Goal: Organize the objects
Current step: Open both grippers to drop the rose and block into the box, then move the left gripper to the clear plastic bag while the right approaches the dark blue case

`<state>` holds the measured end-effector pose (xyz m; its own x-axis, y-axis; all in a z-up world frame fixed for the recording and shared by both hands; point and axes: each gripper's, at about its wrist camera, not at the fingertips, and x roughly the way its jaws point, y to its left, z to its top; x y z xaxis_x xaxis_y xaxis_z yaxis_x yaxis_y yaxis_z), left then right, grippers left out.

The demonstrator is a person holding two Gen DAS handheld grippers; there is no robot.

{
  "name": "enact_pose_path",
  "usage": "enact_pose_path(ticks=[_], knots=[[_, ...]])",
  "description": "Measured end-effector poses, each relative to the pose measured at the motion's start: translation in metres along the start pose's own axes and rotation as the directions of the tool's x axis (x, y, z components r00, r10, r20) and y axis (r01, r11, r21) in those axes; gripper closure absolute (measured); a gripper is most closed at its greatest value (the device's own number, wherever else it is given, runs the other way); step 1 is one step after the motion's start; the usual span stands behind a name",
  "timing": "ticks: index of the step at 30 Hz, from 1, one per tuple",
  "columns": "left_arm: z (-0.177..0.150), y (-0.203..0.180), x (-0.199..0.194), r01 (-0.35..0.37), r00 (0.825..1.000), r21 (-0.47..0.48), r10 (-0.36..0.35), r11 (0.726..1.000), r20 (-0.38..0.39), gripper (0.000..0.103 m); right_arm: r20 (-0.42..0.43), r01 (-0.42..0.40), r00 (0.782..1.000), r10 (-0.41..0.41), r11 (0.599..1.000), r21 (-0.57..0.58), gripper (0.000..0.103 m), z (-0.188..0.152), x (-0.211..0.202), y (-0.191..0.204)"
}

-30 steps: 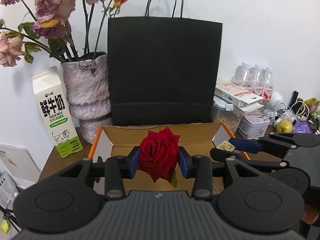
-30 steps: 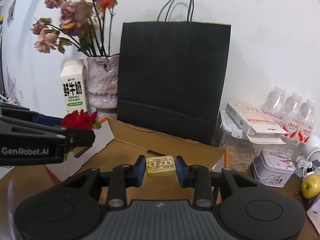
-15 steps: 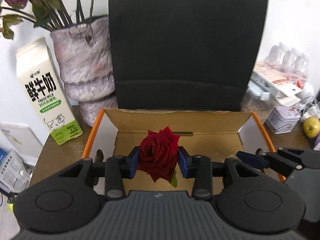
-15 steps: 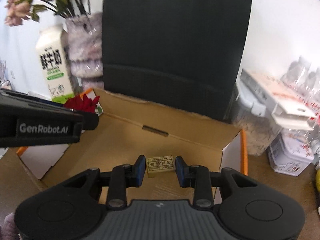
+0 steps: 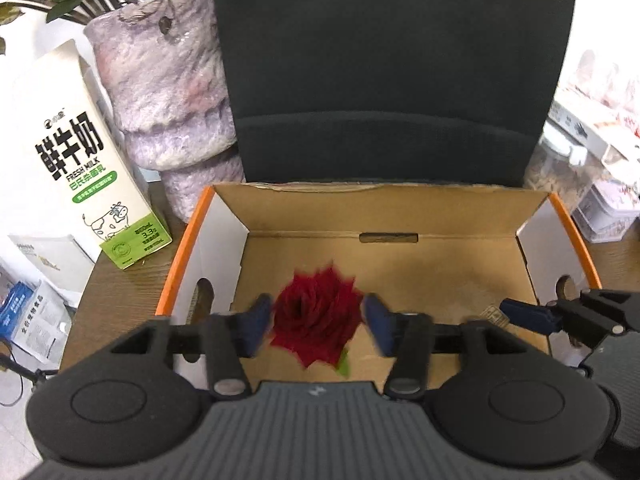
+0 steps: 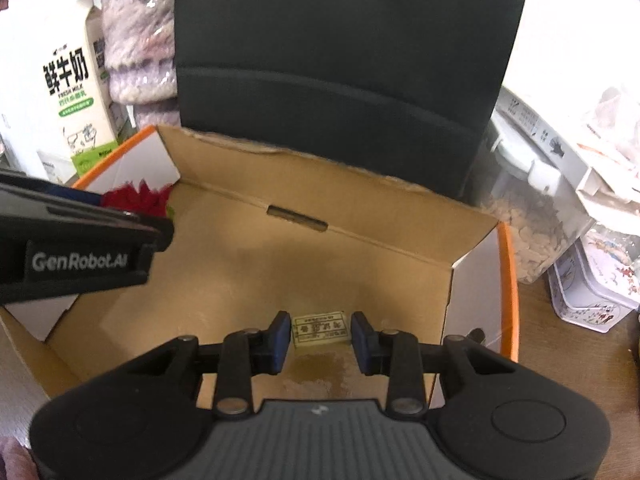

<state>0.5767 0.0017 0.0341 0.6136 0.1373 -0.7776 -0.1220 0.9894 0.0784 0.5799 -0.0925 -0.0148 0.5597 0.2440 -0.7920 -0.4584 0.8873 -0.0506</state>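
Observation:
An open cardboard box with an orange rim [image 5: 400,206] lies below both grippers. A dark red rose head [image 5: 316,320], blurred, sits between the blue pads of my left gripper [image 5: 318,324]. Those jaws are opening, with a gap on each side of the flower. In the right wrist view a small pale yellow printed block [image 6: 320,330] lies between the pads of my right gripper [image 6: 320,338], low over the box floor [image 6: 248,280]. Those jaws are opening too, with a thin gap on each side. The rose [image 6: 136,200] also shows at the box's left.
A black paper bag [image 5: 380,80] stands right behind the box. Left of it are a mottled purple vase [image 5: 168,92] and a milk carton [image 5: 80,160]. On the right stand a clear jar of seeds [image 6: 528,232] and a printed tin [image 6: 592,288].
Both grippers have tipped down and sunk into the box. The left pads have parted from the rose, and the right pads have come off the yellow block.

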Motion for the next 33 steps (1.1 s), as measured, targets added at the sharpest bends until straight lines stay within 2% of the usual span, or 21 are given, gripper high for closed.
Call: enact_pose_path(ticks=[1, 2, 3, 7, 12, 19, 28, 33], knots=[[-0.001, 0.0, -0.001, -0.008, 1.0, 0.005, 0.008, 1.0, 0.004, 0.01, -0.008, -0.003, 1.0, 0.003, 1.0, -0.006, 0.037, -0.001, 0.0, 0.001], [-0.002, 0.001, -0.002, -0.025, 1.0, 0.004, 0.025, 1.0, 0.016, 0.0, -0.011, -0.002, 1.0, 0.002, 1.0, -0.014, 0.004, -0.001, 0.001, 0.002], [-0.002, 0.002, -0.004, -0.041, 0.999, 0.001, 0.041, 0.999, 0.032, 0.0, -0.003, 0.011, 1.0, -0.011, 1.0, -0.024, 0.0, -0.002, -0.001, 0.004], [0.0, 0.008, -0.008, -0.028, 0.998, -0.02, 0.029, 0.999, 0.048, 0.0, 0.022, 0.017, 1.0, -0.017, 0.999, -0.028, 0.0, -0.001, -0.006, 0.006], [0.002, 0.014, -0.026, -0.024, 0.993, -0.039, 0.028, 0.999, 0.115, 0.0, 0.068, 0.032, 0.997, -0.03, 0.999, -0.035, 0.0, -0.002, -0.024, 0.007], [-0.009, 0.026, -0.083, 0.011, 0.969, -0.075, 0.008, 0.997, 0.248, 0.0, 0.165, 0.023, 0.986, -0.02, 1.0, -0.018, 0.0, -0.022, -0.073, 0.009], [-0.072, 0.047, -0.172, 0.067, 0.932, -0.08, -0.033, 0.995, 0.362, 0.0, 0.306, 0.022, 0.952, -0.019, 1.0, -0.007, 0.0, -0.082, -0.165, 0.028], [-0.119, 0.055, -0.202, 0.073, 0.922, -0.072, -0.04, 0.995, 0.385, 0.0, 0.35, -0.01, 0.937, 0.011, 1.0, -0.005, 0.0, -0.126, -0.204, 0.043]])
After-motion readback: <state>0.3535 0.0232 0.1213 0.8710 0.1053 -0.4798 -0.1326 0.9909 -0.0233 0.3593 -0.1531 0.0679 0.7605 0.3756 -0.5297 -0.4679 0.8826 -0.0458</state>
